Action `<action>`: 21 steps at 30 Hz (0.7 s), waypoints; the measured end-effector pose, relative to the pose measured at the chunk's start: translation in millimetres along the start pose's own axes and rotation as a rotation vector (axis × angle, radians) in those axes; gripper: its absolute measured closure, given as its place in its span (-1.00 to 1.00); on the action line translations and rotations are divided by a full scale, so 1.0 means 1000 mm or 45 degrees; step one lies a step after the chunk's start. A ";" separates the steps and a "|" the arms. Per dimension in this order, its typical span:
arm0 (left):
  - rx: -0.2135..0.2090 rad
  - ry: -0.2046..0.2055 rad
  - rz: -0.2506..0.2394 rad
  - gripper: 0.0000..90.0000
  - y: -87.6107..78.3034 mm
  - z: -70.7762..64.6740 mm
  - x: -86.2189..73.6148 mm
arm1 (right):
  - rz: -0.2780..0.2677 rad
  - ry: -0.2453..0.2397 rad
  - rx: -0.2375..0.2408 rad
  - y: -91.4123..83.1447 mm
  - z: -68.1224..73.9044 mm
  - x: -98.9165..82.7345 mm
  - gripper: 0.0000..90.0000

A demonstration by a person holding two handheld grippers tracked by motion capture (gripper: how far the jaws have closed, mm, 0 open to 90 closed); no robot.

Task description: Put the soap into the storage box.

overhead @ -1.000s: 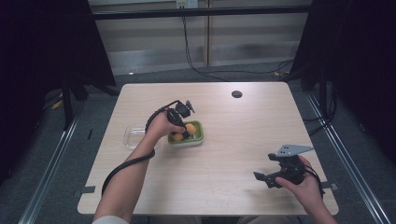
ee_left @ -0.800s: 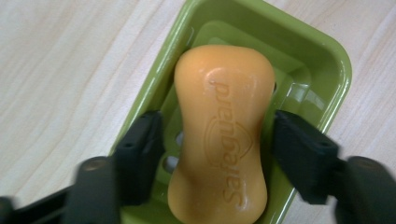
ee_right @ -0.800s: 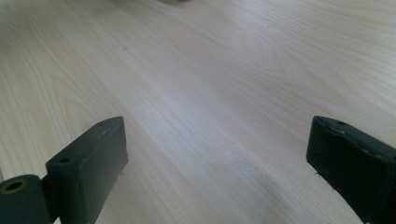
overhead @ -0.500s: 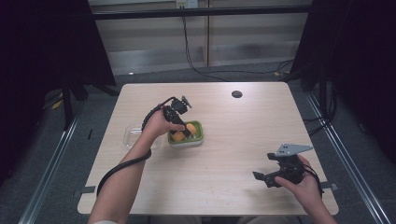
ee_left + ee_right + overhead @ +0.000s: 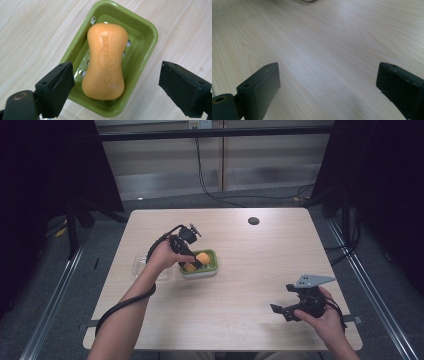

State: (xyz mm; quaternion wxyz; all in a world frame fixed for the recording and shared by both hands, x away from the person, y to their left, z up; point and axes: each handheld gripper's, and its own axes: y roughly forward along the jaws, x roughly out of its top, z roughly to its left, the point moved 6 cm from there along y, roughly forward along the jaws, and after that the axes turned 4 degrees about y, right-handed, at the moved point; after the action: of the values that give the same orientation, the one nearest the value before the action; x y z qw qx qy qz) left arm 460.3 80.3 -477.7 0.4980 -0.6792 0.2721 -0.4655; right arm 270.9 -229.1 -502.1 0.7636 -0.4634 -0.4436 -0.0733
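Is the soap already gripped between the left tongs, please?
No, the left tongs stand wide open, with the soap lying untouched in its green dish.

One word can be read: "Safeguard", pressed in raised letters into the top face of the orange soap bar (image 5: 105, 62), running along its length in the left gripper view. The bar lies in a green soap dish (image 5: 147, 47), which carries no writing that can be made out. In the high view the same bar (image 5: 199, 259) is too small for its lettering to be read.
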 end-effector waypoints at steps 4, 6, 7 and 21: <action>-0.003 0.011 0.003 -0.72 -0.002 -0.004 -0.004 | 0.002 0.005 0.004 0.000 -0.001 0.000 -0.89; -0.011 0.015 -0.005 -0.72 -0.003 -0.006 -0.005 | 0.000 0.006 0.003 0.000 -0.001 0.000 -0.89; -0.001 0.018 -0.010 -0.72 -0.003 -0.007 -0.005 | 0.001 0.006 0.005 0.000 -0.001 0.000 -0.89; -0.025 0.052 -0.047 -0.73 -0.003 -0.026 -0.013 | 0.004 -0.003 0.010 0.001 0.001 0.000 -0.89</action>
State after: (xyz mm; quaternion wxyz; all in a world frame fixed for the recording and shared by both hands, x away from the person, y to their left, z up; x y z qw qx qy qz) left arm 431.5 81.4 -477.6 0.4771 -0.6791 0.2743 -0.4858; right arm 270.8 -227.4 -502.4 0.7650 -0.4612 -0.4440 -0.0699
